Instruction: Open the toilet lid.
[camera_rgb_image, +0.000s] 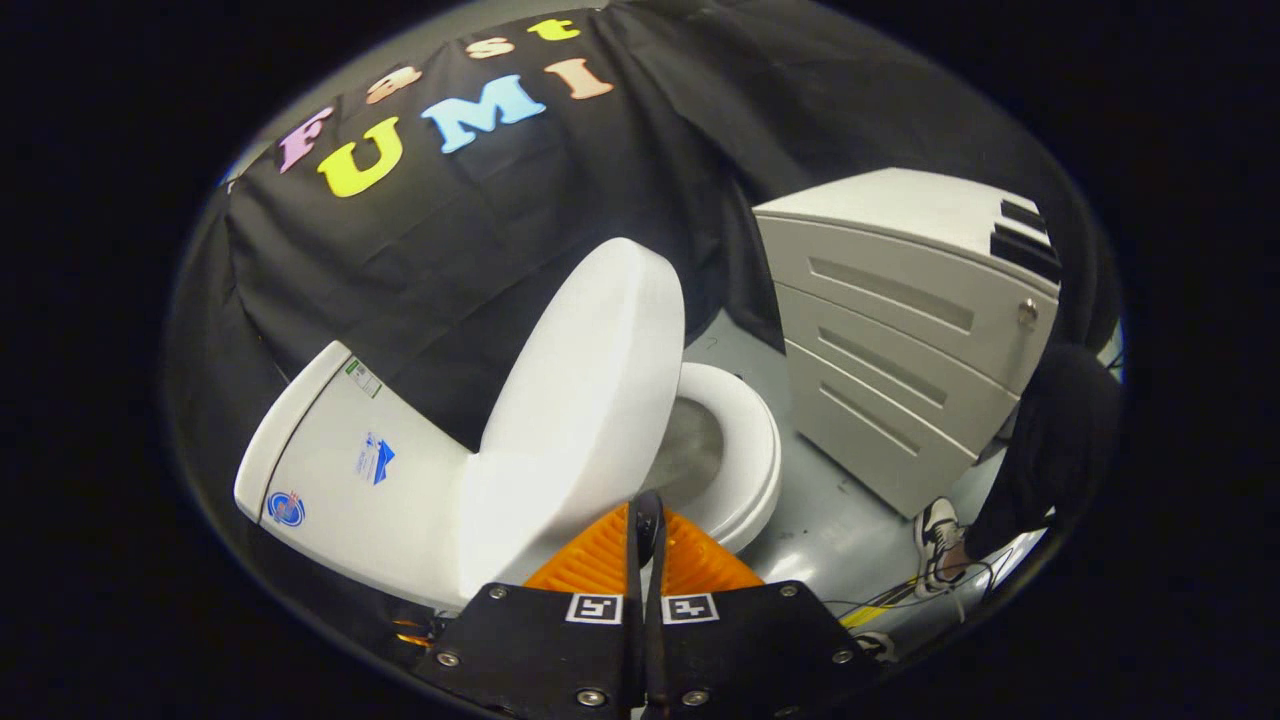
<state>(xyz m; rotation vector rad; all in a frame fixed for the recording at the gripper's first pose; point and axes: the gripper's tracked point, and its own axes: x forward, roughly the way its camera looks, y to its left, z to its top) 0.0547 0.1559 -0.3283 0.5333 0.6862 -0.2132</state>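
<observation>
The white toilet lid (585, 390) stands raised and tilted up toward the tank (350, 470), well off the seat (750, 460). The seat ring and the grey bowl (692, 445) lie uncovered beyond the lid's edge. My gripper (645, 505) sits low in front of the toilet, its orange fingers (600, 555) pressed together with only a thin dark slit between them. The fingertips reach the lower edge of the lid, where it meets the seat. Nothing shows between the fingers. I cannot tell whether the tips touch the lid.
A grey drawer cabinet (900, 330) stands close beside the toilet on the seat's side. A person's dark trouser leg (1050, 440) and a shoe (938, 540) are by the cabinet's near corner. Cables (900, 600) lie on the grey floor (830, 520). Black cloth hangs behind.
</observation>
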